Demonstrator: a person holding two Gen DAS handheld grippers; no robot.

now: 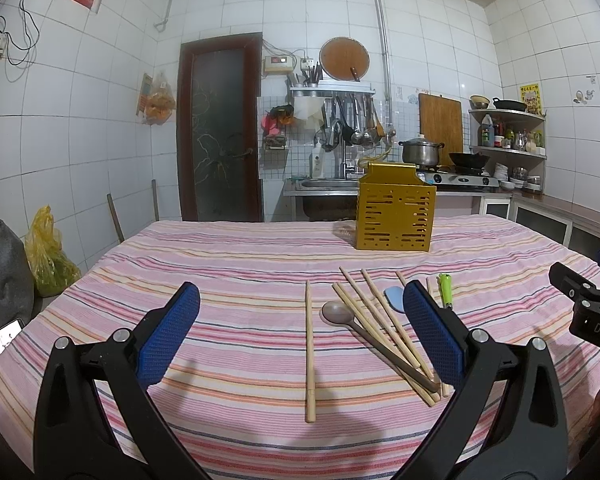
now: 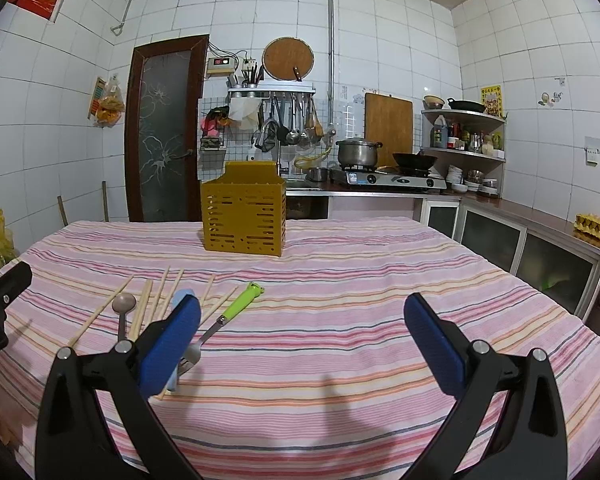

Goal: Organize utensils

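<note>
Both tools, left tool [image 1: 300, 328] and right tool [image 2: 302, 336], gape empty above worktop [image 2: 380, 280]. Chopsticks [image 1: 380, 320], spoon [image 1: 336, 313], fork [image 2: 236, 308] loose before yellow holder [image 2: 244, 216]. Advice: pinch lone chopstick [image 1: 309, 352] mid-shaft, insert upright.

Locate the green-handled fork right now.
The green-handled metal fork lies on the striped tablecloth at the right edge of the utensil cluster, just right of the wooden chopsticks, in front of the yellow slotted holder; no gripper touches it.
</note>
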